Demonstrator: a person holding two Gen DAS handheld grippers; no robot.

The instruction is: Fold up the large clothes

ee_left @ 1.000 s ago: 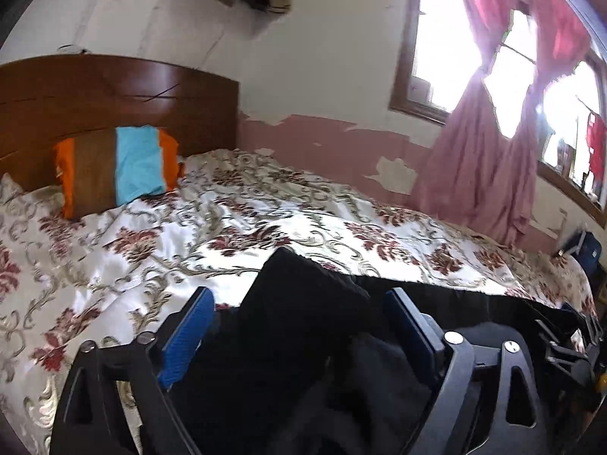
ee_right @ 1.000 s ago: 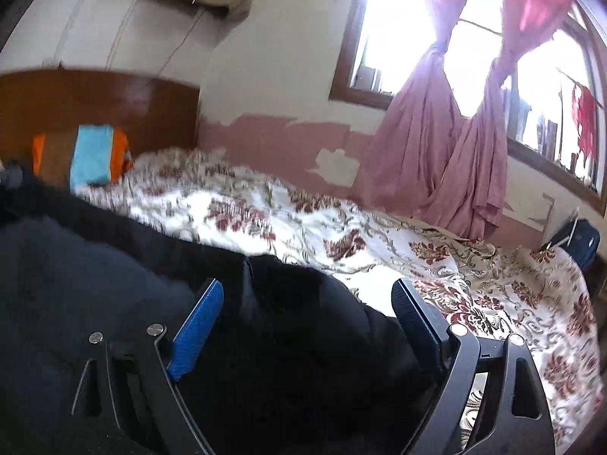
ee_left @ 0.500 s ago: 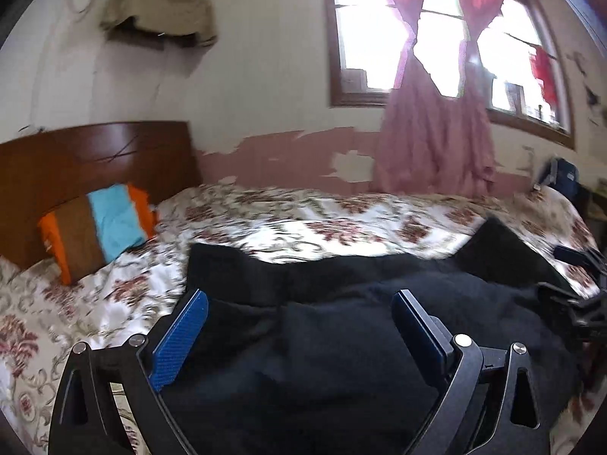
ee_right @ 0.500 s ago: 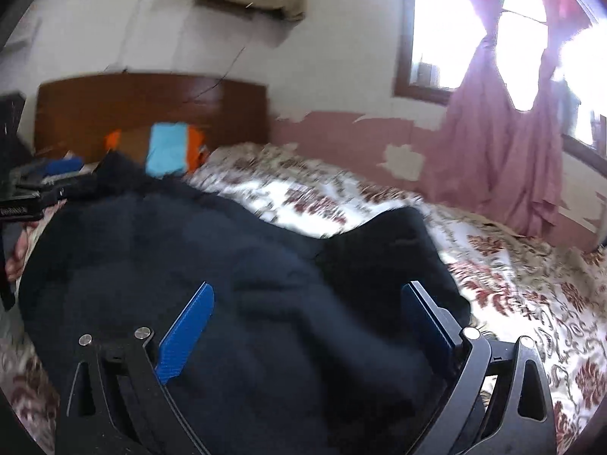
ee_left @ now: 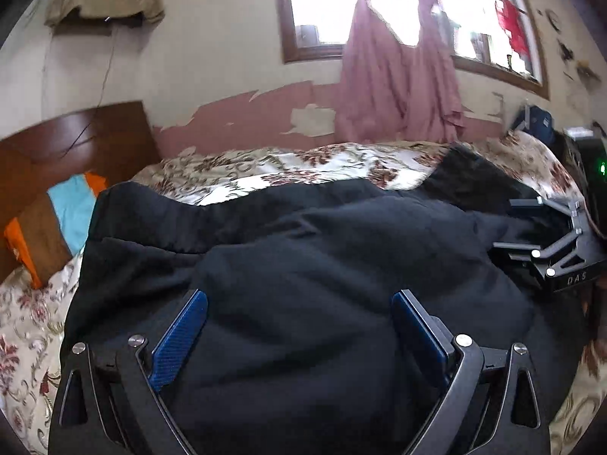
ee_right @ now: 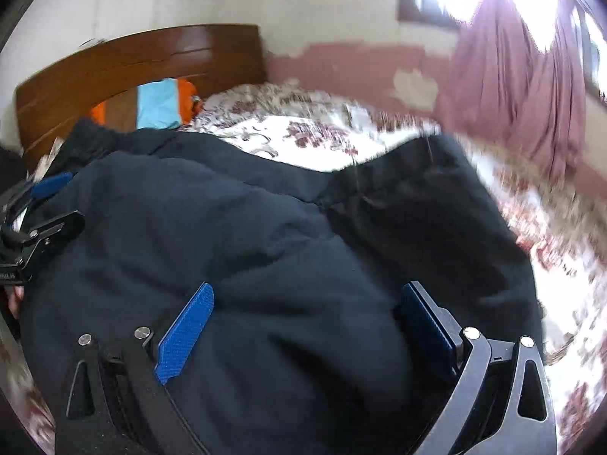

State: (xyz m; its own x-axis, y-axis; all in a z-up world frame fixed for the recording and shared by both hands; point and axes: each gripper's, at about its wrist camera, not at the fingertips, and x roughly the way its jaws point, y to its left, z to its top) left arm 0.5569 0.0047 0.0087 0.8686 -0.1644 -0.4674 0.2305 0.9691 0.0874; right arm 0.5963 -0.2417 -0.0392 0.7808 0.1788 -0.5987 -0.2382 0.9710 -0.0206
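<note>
Big dark garment (ee_left: 322, 265) spread across the bed (ee_left: 288, 167), lying on the floral bedspread, bunched and puffy in the middle, far edge running roughly from the headboard (ee_left: 76, 140) side toward the window side. Left claw (ee_left: 299, 326) spread wide, blue pads either side of a hump of fabric, not pinching anything as far as I can see. Right claw (ee_right: 307, 326) same, jaws wide, cloth between them but no grip visible; right view is blurred so the contact there is uncertain. Right claw also shows at the right edge of the left view (ee_left: 546, 242), sitting on the garment's edge. Risks: closing now would likely grab only the top layer, so the fold would drag skewed or double over; thick fabric may slip out of the pads when lifted; uneven pull from the two sides would twist it. Garment's near side runs under both claws, so its near edge is hidden. Open room: bare bedspread beyond the far edge toward the wall and curtains (ee_left: 398, 76); striped pillow (ee_left: 57, 223) near the headboard crowds the left corner; bed edge close on the right.
</note>
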